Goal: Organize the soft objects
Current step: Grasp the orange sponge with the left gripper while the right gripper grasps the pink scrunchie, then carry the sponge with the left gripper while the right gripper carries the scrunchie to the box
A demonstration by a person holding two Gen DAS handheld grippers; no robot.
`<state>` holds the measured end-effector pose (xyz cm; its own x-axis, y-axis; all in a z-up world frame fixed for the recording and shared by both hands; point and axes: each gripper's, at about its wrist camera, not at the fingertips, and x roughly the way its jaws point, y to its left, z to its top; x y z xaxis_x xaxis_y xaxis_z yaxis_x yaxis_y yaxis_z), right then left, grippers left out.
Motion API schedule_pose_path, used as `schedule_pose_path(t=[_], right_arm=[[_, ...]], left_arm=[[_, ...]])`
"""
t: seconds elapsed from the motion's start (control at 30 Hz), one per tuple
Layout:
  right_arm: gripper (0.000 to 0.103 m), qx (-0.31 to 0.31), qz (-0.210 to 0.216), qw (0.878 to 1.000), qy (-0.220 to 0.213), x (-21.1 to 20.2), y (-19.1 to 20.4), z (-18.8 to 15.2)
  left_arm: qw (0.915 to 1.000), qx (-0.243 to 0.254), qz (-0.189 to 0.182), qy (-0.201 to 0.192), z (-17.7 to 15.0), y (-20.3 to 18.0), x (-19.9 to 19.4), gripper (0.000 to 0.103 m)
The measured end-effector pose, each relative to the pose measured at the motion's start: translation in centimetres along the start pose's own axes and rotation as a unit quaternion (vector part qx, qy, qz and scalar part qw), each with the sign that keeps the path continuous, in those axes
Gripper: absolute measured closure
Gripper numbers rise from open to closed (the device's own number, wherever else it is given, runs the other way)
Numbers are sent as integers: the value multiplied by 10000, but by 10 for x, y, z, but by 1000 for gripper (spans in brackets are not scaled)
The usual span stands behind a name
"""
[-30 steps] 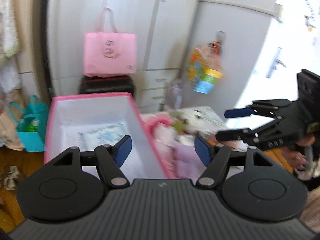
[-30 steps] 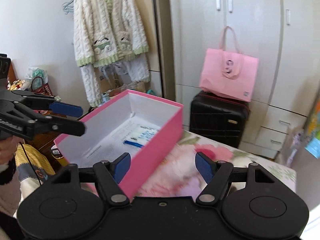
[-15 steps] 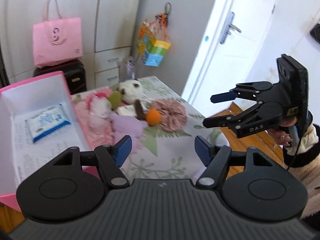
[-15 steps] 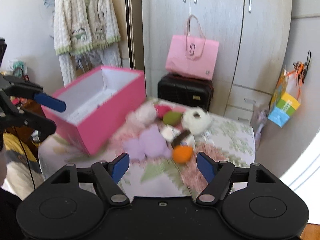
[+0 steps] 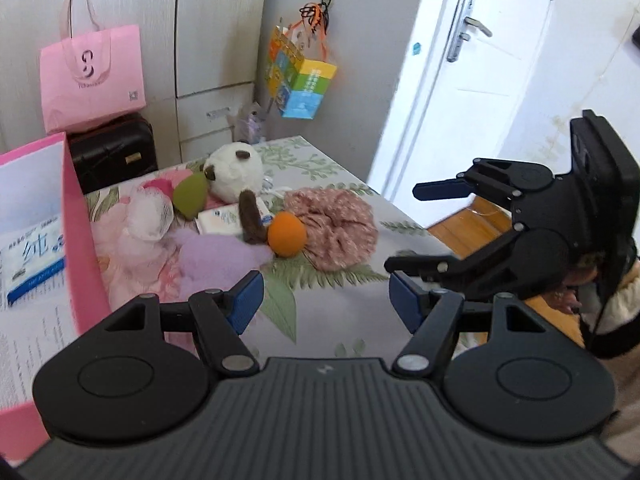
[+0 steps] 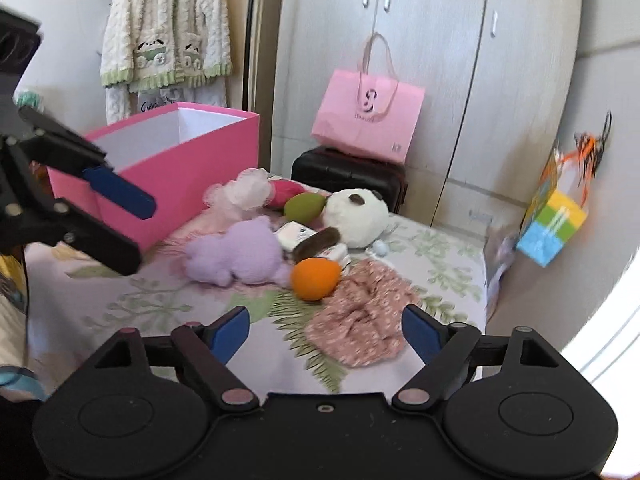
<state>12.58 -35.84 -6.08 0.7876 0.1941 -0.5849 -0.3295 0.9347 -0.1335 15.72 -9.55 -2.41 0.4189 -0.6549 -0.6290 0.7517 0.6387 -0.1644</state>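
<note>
Both tools spread wide, empty, above brown plush tail [image 6: 316,241], long axis slanting toward pink box [image 6: 180,168]

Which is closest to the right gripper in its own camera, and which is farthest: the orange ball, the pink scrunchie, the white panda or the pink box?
From the right gripper:
1. Pink scrunchie, just ahead between the fingers.
2. Orange ball, behind it, slightly left.
3. White panda, further back in the pile.
4. Pink box, far left at the back.
</note>
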Motion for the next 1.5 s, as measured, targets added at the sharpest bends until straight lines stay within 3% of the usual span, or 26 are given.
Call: schedule_pose_path(t=[0.3,0.5,0.63,0.77,0.93,1.03,1.1,1.27,1.4,1.5], right_arm=[[15,-149,188,9993,-287,51,-26,-21],[15,-139,418,9987,-261,78,-38,-27],[14,-151,480,9986,-178,92,-43,-26],[14,-146,509,9986,-58,101,-42,-27],[13,407,497,9979,100,105,-49,-31],[15,704,416,9966,110,104,-50,-34],[24,711,384,9967,3,99,-43,-37],[67,887,124,9957,-240,86,-22,-43],[77,1443,7,9886,-437,77,-15,-53],[79,1449,-288,9874,-569,70,-9,-59]], left_arm=[[9993,-6,317,-182,12,0,61,35],[9989,-168,437,-69,18,13,100,51],[9991,-339,267,13,20,18,119,63],[9978,-376,546,-13,17,17,128,64],[9960,-760,457,120,7,22,138,64],[9953,-756,597,-23,3,18,139,64],[9949,-804,591,-149,1,17,137,65],[9928,-966,598,-372,-3,14,128,66],[9913,-1013,657,-523,-9,9,114,66],[9910,-1069,635,-501,-17,6,106,66]])
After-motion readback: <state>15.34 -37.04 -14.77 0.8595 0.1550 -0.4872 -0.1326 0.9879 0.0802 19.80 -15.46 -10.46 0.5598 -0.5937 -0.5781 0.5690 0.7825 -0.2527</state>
